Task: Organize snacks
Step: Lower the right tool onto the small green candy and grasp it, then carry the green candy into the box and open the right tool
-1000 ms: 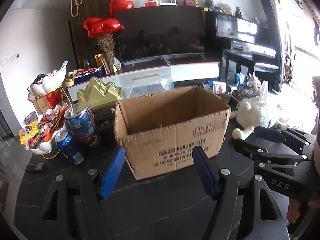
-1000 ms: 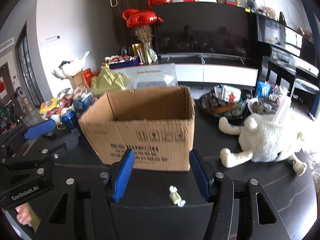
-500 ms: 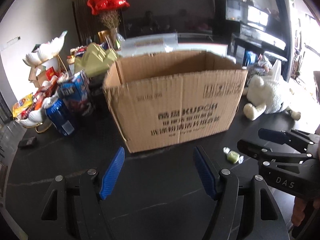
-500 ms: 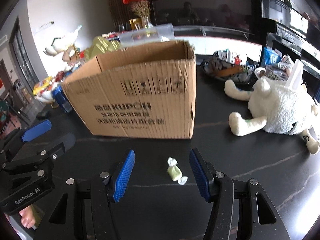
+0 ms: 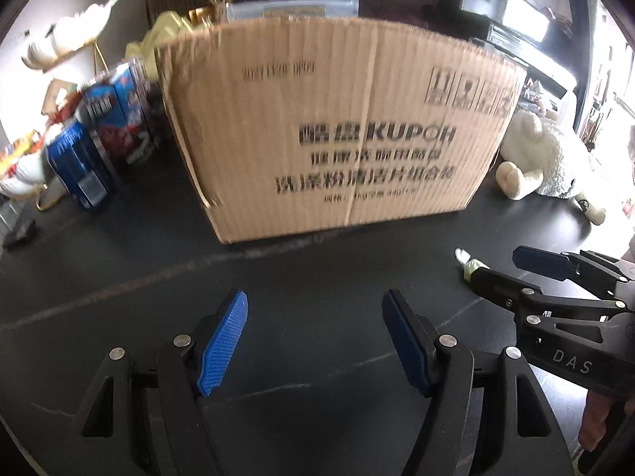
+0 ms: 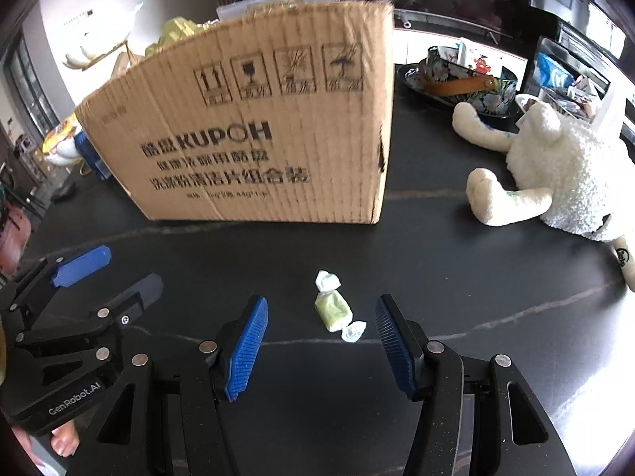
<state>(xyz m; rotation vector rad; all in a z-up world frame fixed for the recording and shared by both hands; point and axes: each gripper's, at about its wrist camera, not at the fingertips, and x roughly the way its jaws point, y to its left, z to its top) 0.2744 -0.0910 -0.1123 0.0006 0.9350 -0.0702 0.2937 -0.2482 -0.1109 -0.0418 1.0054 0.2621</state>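
A small green candy in a clear twisted wrapper (image 6: 335,309) lies on the black table (image 6: 456,297), in front of a big open cardboard box (image 6: 258,131). My right gripper (image 6: 321,305) hangs low over the table, open, and the candy sits between its blue fingertips without touching them. In the left wrist view the candy (image 5: 470,263) peeks out beside the right gripper (image 5: 504,267). My left gripper (image 5: 314,301) is open with only bare table between its fingers, facing the box (image 5: 337,131). It shows at the left of the right wrist view (image 6: 119,273).
Blue cans and snack cartons (image 5: 99,146) stand left of the box, beside a white dish of snacks (image 5: 20,166). A white plush toy (image 6: 555,174) lies to the right, with a dark floral bowl (image 6: 456,79) behind it. A person's fingers hold each handle.
Both grippers have sunk toward the table and tipped downward, so the box looms larger. The candy has come in between the right gripper's fingertips. Neither gripper's opening has changed.
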